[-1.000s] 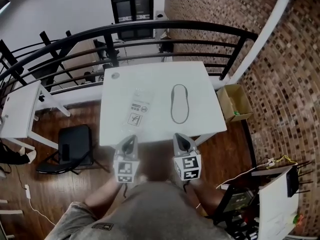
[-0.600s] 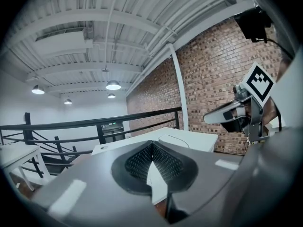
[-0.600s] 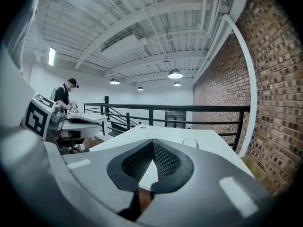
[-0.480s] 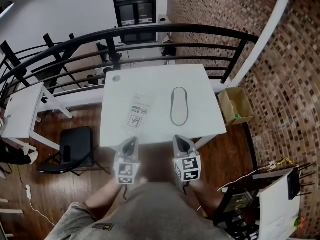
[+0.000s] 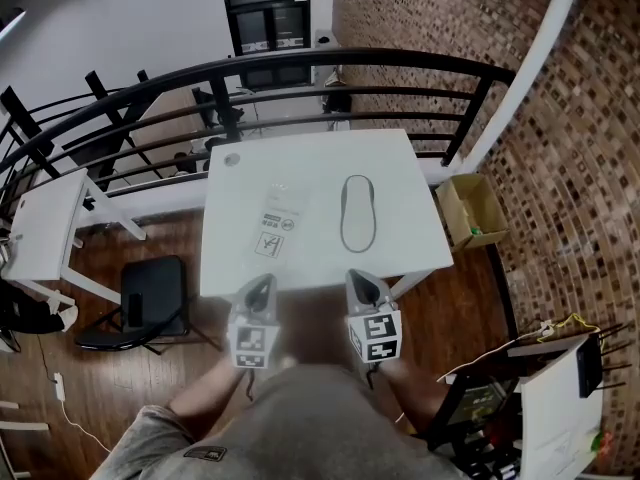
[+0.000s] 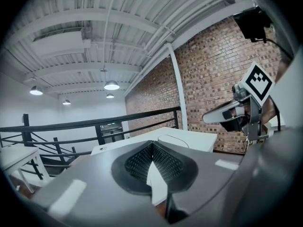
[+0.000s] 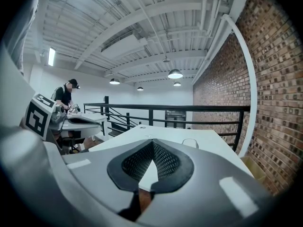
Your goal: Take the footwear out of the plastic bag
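The square tabletop (image 5: 400,163) is white, the flat slipper (image 5: 358,211) white with a dark rim, the clear plastic bag (image 5: 280,214) black-printed.

Footwear (image 5: 357,211) on table (image 5: 400,168), right of, seemingly apart from, plastic bag (image 5: 278,218); railing (image 5: 300,63) behind.

We find only one small change. The head view has tipped a little since a second ago, so the desk (image 5: 400,168) with the footwear (image 5: 357,213) on it, the black railing (image 5: 300,63) behind it and the black-framed door (image 5: 265,18) at the top now sit slightly lower in the picture.
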`<action>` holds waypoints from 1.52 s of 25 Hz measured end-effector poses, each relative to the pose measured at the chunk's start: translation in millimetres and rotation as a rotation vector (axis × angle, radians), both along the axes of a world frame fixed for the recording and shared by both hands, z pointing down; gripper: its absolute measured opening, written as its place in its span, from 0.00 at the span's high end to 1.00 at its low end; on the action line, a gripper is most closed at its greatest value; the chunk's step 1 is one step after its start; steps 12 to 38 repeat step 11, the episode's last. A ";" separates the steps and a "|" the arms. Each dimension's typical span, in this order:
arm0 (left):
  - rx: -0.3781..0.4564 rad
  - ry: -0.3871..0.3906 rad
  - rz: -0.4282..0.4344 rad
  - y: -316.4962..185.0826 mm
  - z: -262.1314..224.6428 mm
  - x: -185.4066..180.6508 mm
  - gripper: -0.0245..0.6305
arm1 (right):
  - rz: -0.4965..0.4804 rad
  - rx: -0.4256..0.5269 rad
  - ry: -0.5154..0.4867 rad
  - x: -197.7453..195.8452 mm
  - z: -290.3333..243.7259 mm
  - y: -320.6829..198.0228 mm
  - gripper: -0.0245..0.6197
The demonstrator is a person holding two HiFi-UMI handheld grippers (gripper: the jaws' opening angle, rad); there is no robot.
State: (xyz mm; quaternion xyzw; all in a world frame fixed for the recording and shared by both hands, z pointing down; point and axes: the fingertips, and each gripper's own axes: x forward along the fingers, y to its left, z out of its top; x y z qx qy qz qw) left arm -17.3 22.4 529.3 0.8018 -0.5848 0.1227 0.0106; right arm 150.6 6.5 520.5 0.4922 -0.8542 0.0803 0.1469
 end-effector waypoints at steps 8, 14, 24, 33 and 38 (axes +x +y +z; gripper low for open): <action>-0.006 -0.002 -0.005 -2.8 5.2 -3.5 0.96 | 0.000 -0.001 0.000 -2.5 3.8 -2.5 0.95; -0.006 -0.001 -0.005 -3.4 7.5 -4.3 0.96 | 0.002 -0.003 0.002 -3.7 6.8 -3.3 0.95; -0.006 -0.001 -0.005 -3.4 7.5 -4.3 0.96 | 0.002 -0.003 0.002 -3.7 6.8 -3.3 0.95; -0.006 -0.001 -0.005 -3.4 7.5 -4.3 0.96 | 0.002 -0.003 0.002 -3.7 6.8 -3.3 0.95; -0.006 -0.001 -0.005 -3.4 7.5 -4.3 0.96 | 0.002 -0.003 0.002 -3.7 6.8 -3.3 0.95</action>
